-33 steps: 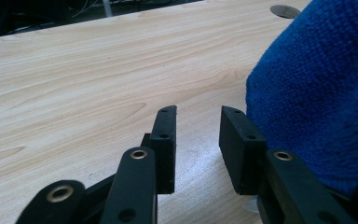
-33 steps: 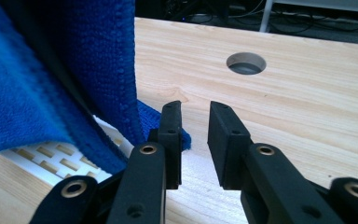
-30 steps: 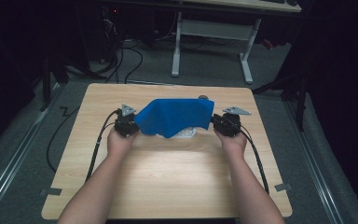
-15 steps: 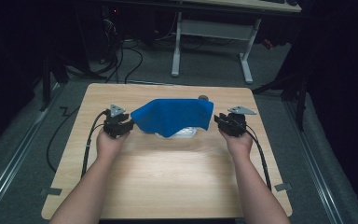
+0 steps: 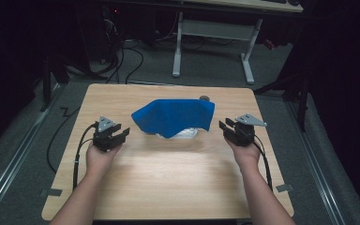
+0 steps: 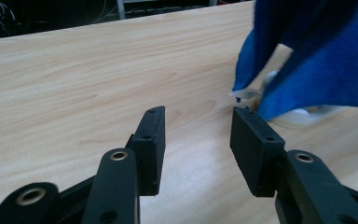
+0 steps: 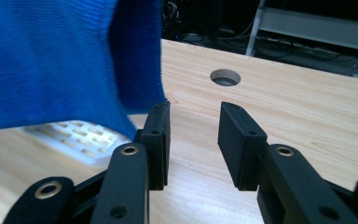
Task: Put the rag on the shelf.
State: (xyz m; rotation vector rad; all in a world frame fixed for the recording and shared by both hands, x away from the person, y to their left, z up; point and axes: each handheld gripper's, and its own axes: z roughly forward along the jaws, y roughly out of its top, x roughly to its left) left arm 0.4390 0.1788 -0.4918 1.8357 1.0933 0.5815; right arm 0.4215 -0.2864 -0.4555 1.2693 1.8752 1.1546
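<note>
A blue cloth (image 5: 175, 115) is draped over a white slotted plastic thing (image 5: 182, 133) in the middle of the wooden table (image 5: 168, 178). My left gripper (image 5: 117, 134) sits left of the cloth, apart from it, open and empty. In the left gripper view its jaws stand apart over bare wood, with the cloth (image 6: 317, 60) and the white thing's rim (image 6: 298, 116) just beyond at the right. My right gripper (image 5: 225, 128) rests right of the cloth, open and empty. The right gripper view has the cloth (image 7: 60, 60) hanging at the left above the white slotted thing (image 7: 77, 137).
A round cable hole (image 7: 225, 77) lies in the tabletop ahead of the right gripper, near the table's far edge (image 5: 205, 98). Behind the table stand a white desk frame (image 5: 211, 42) and floor cables (image 5: 122, 61). Bare wood stretches in front of the cloth.
Both grippers have let go of the cloth's ends, opened, and drawn outward and toward the person. The cloth now lies draped by itself over the white thing.
</note>
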